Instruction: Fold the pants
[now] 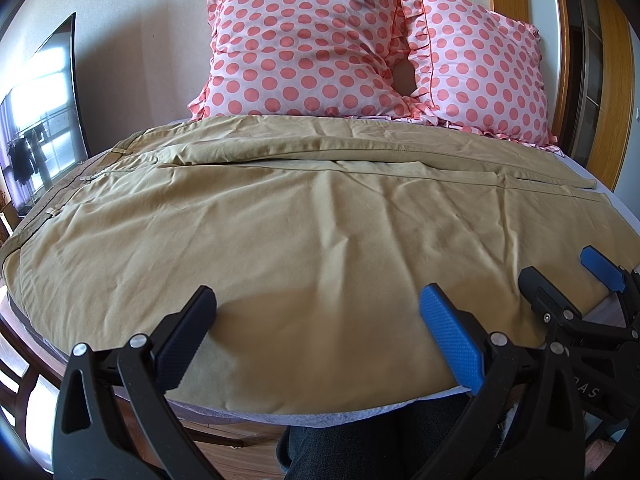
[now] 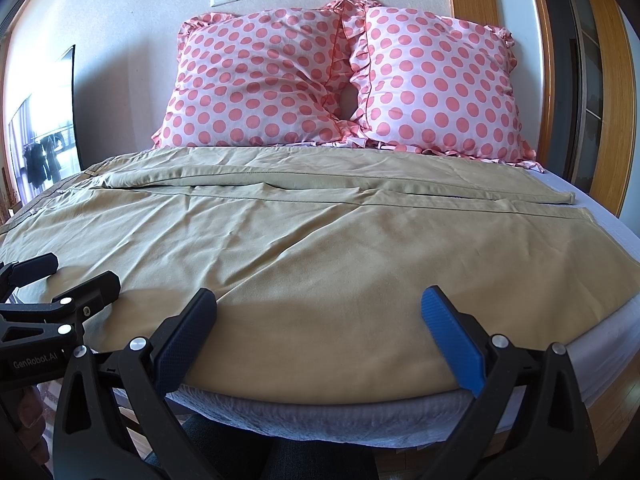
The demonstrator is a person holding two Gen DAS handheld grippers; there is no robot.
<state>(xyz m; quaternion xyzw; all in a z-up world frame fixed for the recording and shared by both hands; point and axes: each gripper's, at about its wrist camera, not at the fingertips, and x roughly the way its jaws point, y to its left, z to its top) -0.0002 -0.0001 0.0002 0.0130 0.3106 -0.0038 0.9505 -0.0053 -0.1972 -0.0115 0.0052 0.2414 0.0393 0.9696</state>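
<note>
Both tongs hang wide apart and hold nothing, poised side by side over the near edge of the bed [image 2: 328, 412]. Left tongs [image 1: 318, 300] sit toward the waistband side and right tongs [image 2: 318, 300] toward the hem side, which looks like a stance for pinching the near side seam at two spots.

Khaki pants [image 1: 304, 216] lie spread flat across the bed, lengthwise from the left edge to the right edge, waistband [image 1: 80, 180] at the left, leg hems at the right. One leg lies nearest, the other beyond it, so a lift of the near leg would lay it over the far one. No fold seems made yet.

Two polka-dot pillows [image 2: 256, 80] lean against the wall at the far edge, just beyond the cloth.
</note>
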